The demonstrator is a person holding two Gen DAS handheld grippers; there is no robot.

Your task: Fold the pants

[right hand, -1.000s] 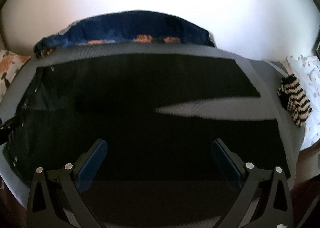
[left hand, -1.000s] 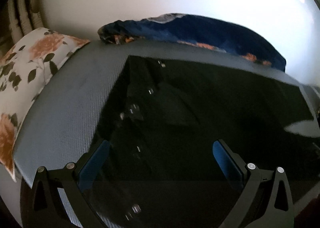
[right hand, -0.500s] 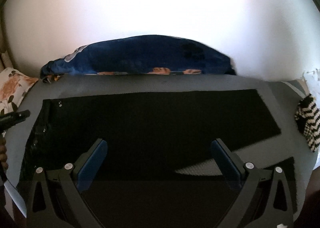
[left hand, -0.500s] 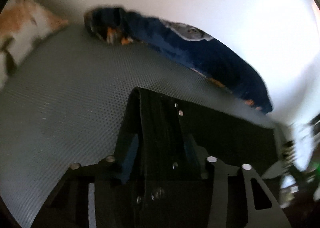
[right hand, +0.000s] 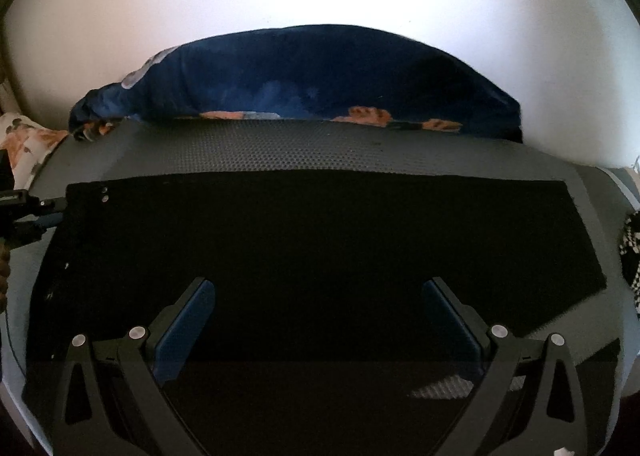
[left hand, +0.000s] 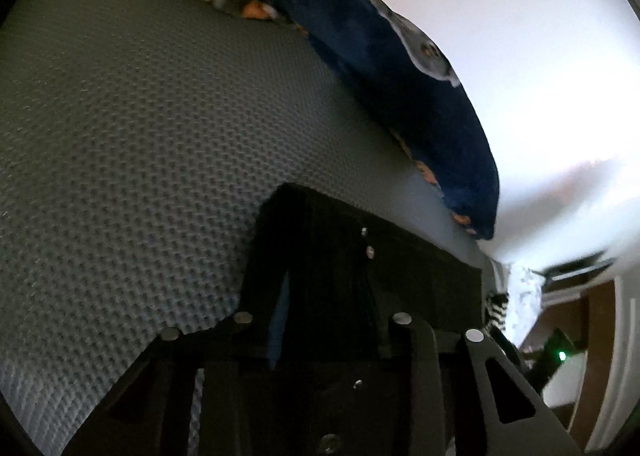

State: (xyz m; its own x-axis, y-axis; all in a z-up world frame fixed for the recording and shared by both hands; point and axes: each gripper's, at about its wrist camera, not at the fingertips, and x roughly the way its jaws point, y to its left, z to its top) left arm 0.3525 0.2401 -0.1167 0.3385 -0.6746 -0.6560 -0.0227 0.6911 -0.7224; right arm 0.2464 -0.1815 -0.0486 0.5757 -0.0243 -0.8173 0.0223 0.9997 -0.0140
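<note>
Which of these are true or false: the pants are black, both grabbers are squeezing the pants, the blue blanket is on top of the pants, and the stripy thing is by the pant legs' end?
1. The pants are black. True.
2. Both grabbers squeeze them. False: the left gripper has just been closing on the waistband; the right gripper is open.
3. The blue blanket covers the pants. False: it lies behind them, by the wall.
4. The striped cloth sits near the leg end. True.

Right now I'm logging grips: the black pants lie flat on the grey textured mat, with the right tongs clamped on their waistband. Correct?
Not quite. The right tongs hang open above the black pants; the left tongs pinch the waistband, as the left wrist view shows. The grey textured mat part is right.
</note>
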